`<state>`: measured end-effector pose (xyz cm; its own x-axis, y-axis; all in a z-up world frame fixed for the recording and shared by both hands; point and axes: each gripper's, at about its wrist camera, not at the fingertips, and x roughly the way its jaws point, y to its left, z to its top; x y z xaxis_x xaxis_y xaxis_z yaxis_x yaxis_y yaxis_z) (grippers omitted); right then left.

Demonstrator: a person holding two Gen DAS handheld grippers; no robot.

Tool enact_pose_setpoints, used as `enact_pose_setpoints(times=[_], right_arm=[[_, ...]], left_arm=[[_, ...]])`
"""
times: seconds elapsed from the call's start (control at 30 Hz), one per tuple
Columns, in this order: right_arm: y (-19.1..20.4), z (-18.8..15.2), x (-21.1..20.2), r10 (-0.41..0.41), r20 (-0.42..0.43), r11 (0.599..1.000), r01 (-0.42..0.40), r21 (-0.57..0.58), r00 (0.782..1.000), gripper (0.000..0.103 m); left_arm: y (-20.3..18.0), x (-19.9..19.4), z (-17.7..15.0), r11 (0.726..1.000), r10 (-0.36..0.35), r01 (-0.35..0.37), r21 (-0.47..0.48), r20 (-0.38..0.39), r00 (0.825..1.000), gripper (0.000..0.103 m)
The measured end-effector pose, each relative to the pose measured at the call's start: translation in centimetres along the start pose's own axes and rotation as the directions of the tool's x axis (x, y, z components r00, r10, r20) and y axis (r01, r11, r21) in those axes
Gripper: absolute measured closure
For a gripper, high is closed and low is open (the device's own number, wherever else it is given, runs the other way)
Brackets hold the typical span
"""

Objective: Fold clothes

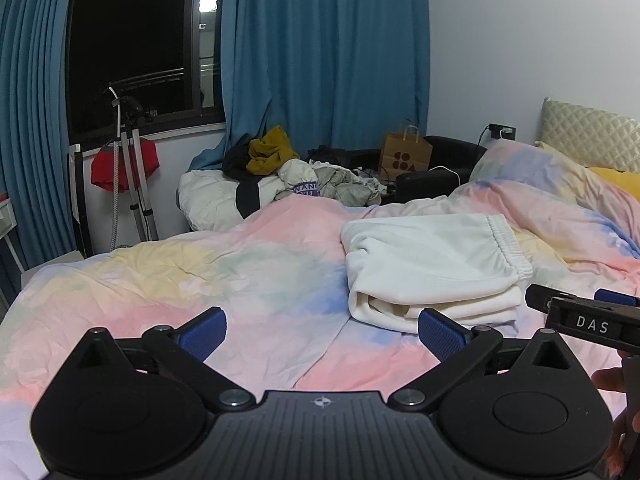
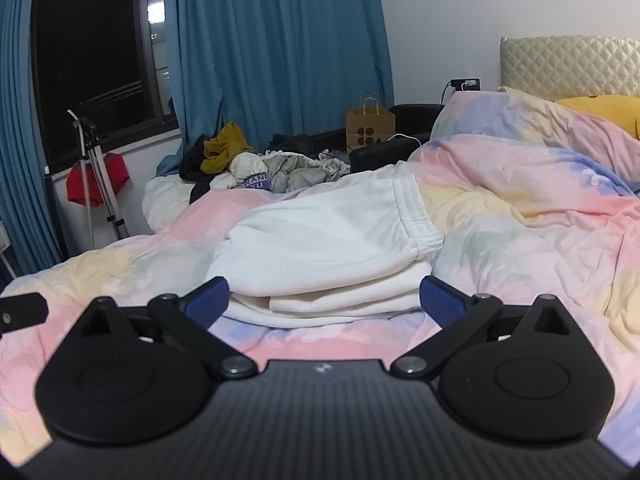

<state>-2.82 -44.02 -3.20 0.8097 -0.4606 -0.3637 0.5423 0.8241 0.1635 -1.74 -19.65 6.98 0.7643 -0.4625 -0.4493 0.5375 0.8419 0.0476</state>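
The white sweatpants [image 2: 328, 248] lie folded in a stack on the pastel duvet [image 2: 520, 264], waistband toward the quilted headboard [image 2: 568, 64]. Just short of their near edge the right gripper [image 2: 324, 300] has its jaws spread wide, touching nothing. Left of the sweatpants, the left gripper [image 1: 322, 332] is likewise wide apart and empty over bare duvet. Beyond the sweatpants a heap of unfolded clothes [image 1: 304, 176] sits by the blue curtain [image 1: 320, 52]
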Motion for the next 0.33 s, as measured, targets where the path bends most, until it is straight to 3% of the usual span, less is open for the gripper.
enact_pose_setpoints(times=[0.33], right_arm=[[0.52,-0.05,-0.04,-0.013,-0.004,0.999,0.013,-0.03,1.0,0.0]], left_arm=[[0.01,0.14,-0.03,1.0,0.025,-0.025,-0.001,0.002,1.0,0.0]])
